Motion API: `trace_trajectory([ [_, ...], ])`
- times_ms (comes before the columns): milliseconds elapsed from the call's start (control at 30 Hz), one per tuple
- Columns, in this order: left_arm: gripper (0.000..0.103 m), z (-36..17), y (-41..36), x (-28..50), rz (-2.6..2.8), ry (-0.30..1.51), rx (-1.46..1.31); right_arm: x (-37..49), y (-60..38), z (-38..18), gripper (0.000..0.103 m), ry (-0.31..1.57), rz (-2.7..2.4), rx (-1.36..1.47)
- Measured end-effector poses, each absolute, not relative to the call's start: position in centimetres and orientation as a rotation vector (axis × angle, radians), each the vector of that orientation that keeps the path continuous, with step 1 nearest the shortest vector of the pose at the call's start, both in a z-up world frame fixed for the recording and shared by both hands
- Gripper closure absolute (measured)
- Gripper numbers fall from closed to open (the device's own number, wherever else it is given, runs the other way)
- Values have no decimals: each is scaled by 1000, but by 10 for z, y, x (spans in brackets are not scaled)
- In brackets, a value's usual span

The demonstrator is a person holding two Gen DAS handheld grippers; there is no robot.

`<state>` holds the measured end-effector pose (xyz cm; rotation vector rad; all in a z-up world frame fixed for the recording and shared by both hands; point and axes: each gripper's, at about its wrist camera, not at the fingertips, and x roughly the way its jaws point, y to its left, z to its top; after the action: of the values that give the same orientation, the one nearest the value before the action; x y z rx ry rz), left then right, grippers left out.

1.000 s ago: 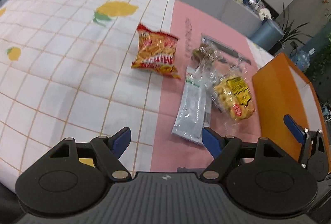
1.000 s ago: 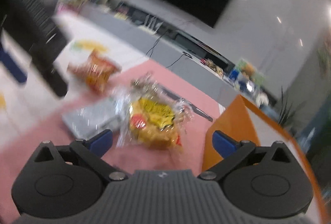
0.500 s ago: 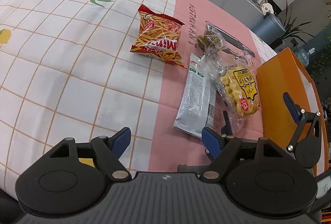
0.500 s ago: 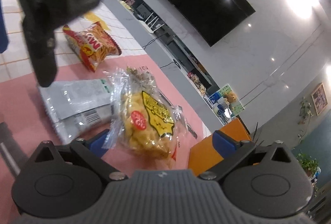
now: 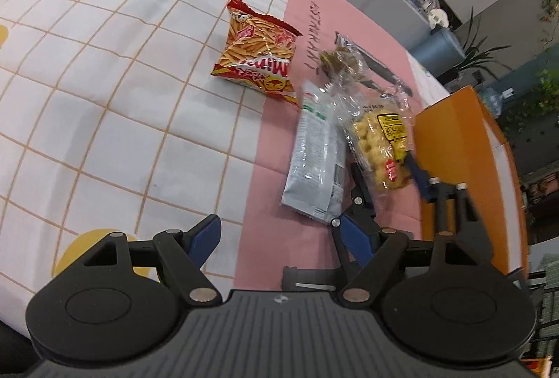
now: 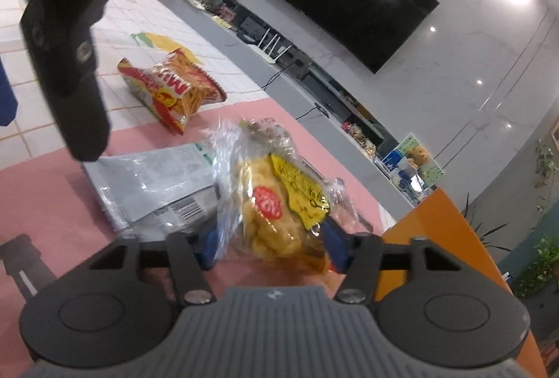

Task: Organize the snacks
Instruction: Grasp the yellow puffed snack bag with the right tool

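Crinkly clear plastic, the puffed-corn bag (image 6: 279, 213) looks light and crushable, seemingly pinched low by the just-closing right gripper (image 6: 270, 247).

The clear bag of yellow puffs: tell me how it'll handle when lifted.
The clear bag of yellow puffs looks light, being mostly air and puffs. Its crinkled film will likely sag and slip. The right hand-held gripper, just closing on it, could crush the puffs.
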<state>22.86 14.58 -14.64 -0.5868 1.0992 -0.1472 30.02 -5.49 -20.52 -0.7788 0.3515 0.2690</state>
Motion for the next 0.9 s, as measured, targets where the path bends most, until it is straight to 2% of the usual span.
trace_trajectory([
  [133,12,-144,147,226,-167,1092,-615,301,-58,-204,65,369,264,-756],
  [233,12,-141,145,225,-165,1088,-609,305,-66,-193,67,403,280,-629],
  [467,12,-136,144,224,-169,1077,-616,317,-111,-148,67,545,376,-38],
  [633,12,-135,143,224,-165,1074,-621,323,-150,-140,66,749,449,384],
  [767,12,-135,141,222,-168,1075,-625,316,-153,-137,63,838,432,392],
  [900,12,-138,139,221,-185,1080,-636,310,-148,-134,60,807,341,311],
])
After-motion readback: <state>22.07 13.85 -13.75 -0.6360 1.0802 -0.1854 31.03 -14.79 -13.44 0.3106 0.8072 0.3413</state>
